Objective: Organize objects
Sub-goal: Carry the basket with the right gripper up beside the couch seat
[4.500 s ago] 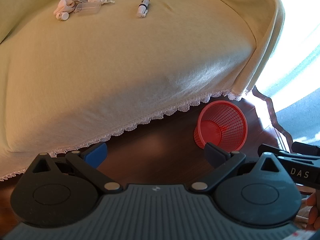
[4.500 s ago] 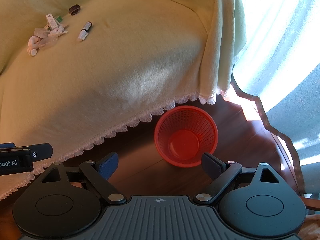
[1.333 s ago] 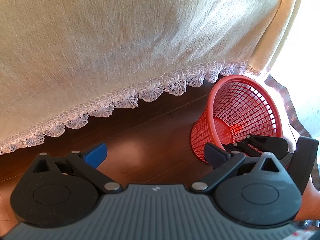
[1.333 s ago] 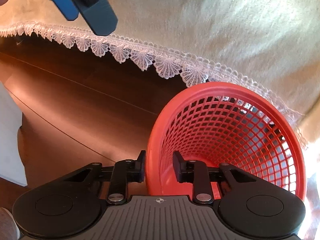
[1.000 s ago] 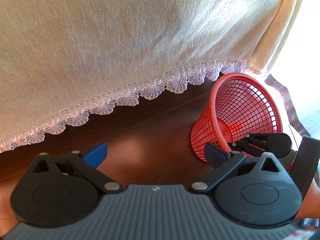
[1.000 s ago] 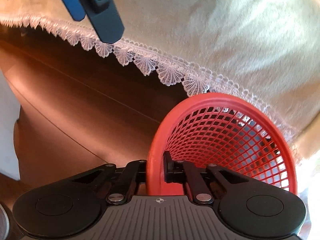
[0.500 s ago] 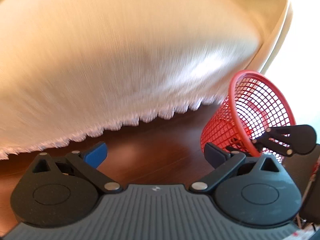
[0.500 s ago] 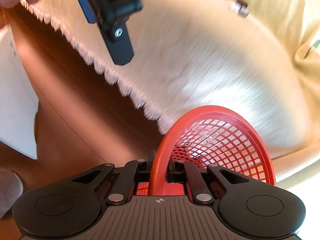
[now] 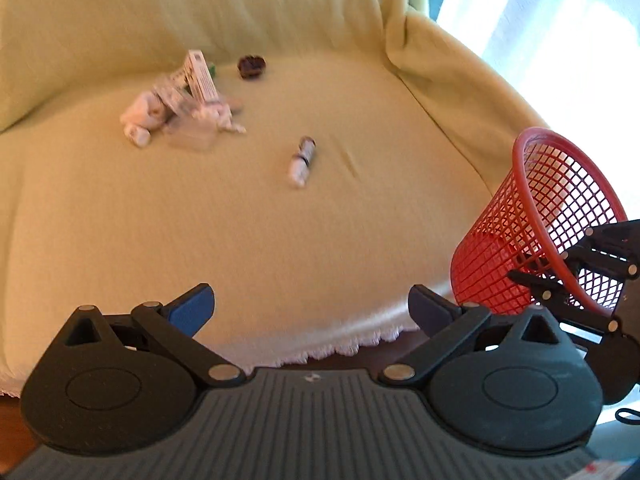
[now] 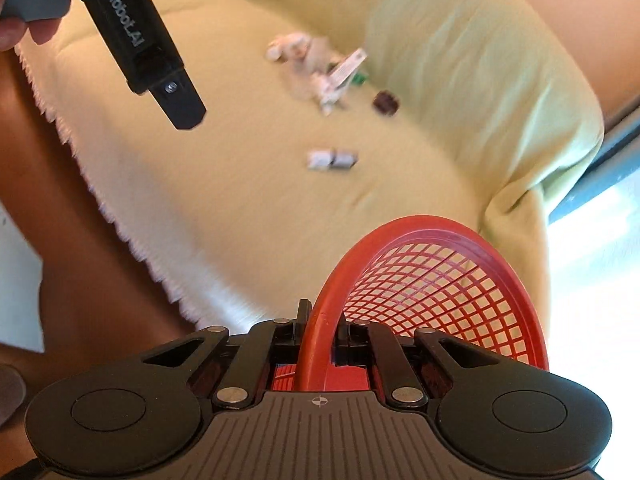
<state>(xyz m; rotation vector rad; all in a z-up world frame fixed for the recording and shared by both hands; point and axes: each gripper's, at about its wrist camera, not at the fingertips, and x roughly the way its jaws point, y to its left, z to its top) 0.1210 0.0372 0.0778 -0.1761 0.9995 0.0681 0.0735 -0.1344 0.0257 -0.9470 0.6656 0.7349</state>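
My right gripper [image 10: 320, 332] is shut on the rim of the red mesh basket [image 10: 432, 280] and holds it in the air, tilted, at the sofa's right front. The basket also shows at the right of the left wrist view [image 9: 536, 232], with the right gripper [image 9: 560, 276] clamped on its rim. My left gripper [image 9: 312, 304] is open and empty above the seat's front edge. On the pale yellow cover lie a small white tube [image 9: 302, 156], a pile of white packets and a box [image 9: 180, 100], and a dark round item [image 9: 251, 66].
The sofa cover [image 9: 280, 240] has a lace hem over a dark wood floor [image 10: 80, 240]. The sofa back and right armrest [image 9: 460, 92] rise behind the seat. A bright window [image 9: 560, 20] is at the right. My left gripper's body [image 10: 136, 40] hangs at the upper left of the right wrist view.
My right gripper closed on the basket rim on the floor and lifted it up to seat height. Both grippers rose, so the seat and its objects came back into view.
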